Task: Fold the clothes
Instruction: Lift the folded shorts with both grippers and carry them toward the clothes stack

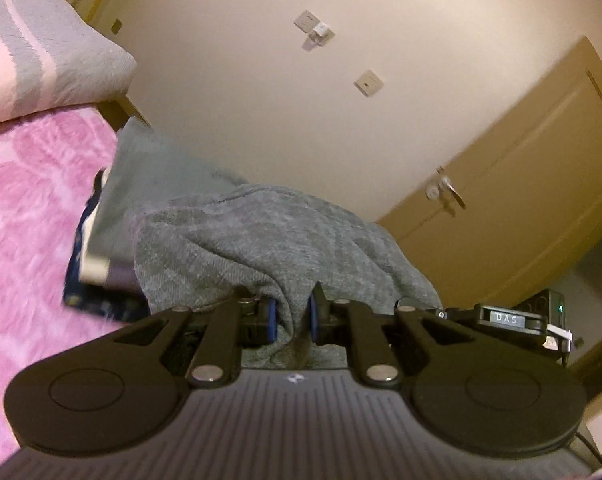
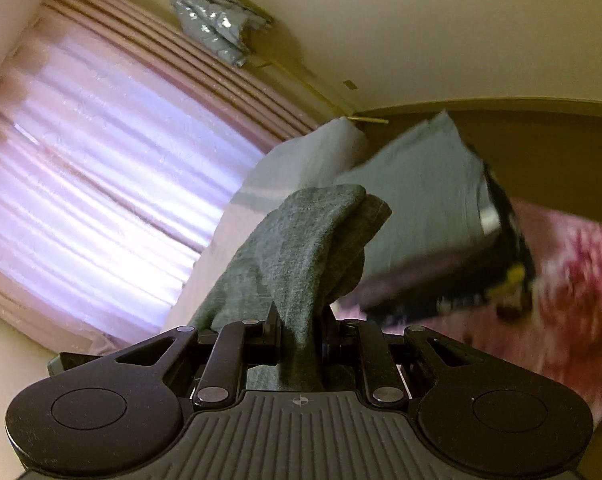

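Note:
A grey knit garment (image 1: 269, 240) is bunched up in front of my left gripper (image 1: 293, 316), which is shut on a fold of it, lifted above the pink bed cover (image 1: 29, 208). My right gripper (image 2: 301, 332) is shut on another part of the same grey garment (image 2: 301, 240), which rises in a folded hump between the fingers. Behind it lies a stack of folded clothes (image 2: 425, 200), also seen in the left wrist view (image 1: 113, 216), grey on top with dark blue cloth at the bottom.
A grey and pink striped pillow (image 1: 33, 52) lies at the head of the bed. A wooden door (image 1: 521, 184) and a cream wall (image 1: 301, 120) stand behind. Pink curtains (image 2: 101, 160) hang over a bright window. A black device (image 1: 541, 316) sits at the right.

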